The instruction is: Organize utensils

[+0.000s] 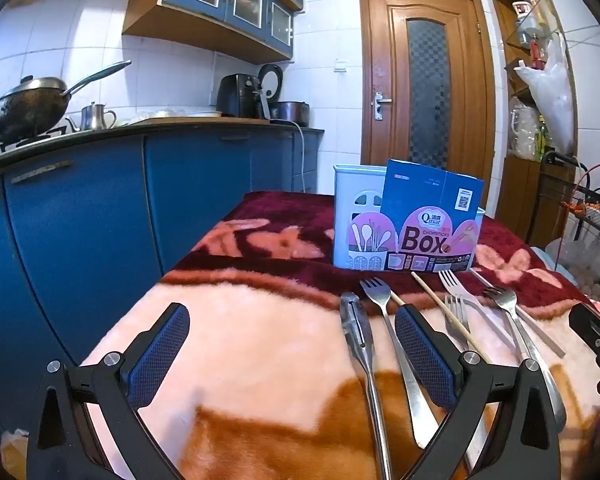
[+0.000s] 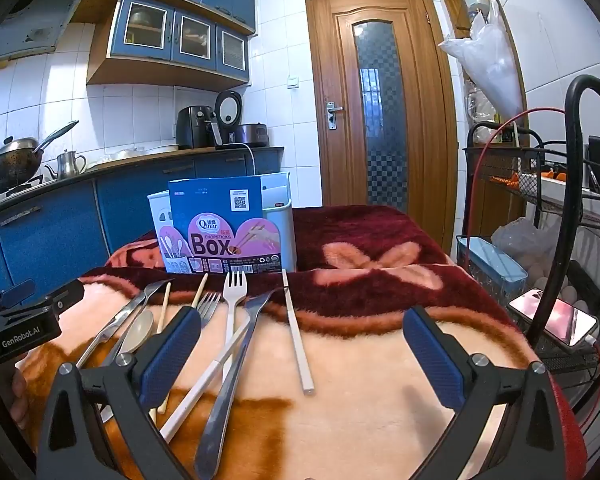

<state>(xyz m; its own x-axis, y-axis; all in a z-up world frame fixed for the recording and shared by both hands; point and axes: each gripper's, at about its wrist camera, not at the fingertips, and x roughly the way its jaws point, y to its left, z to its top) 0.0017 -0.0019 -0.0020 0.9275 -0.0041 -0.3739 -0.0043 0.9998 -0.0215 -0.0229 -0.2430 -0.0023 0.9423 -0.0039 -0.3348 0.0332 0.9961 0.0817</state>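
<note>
Both grippers gape wide and grasp nothing. The left gripper hovers over the fluffy pink-and-maroon blanket; between its ribbed blue pads lie a steel peeler and a fork, more forks and chopsticks beyond its right finger. The right gripper has a white chopstick and a steel fork between its fingers, a white plastic fork there too, a spoon off left. Ahead of both stands the pale plastic box, a printed card in front.
</note>
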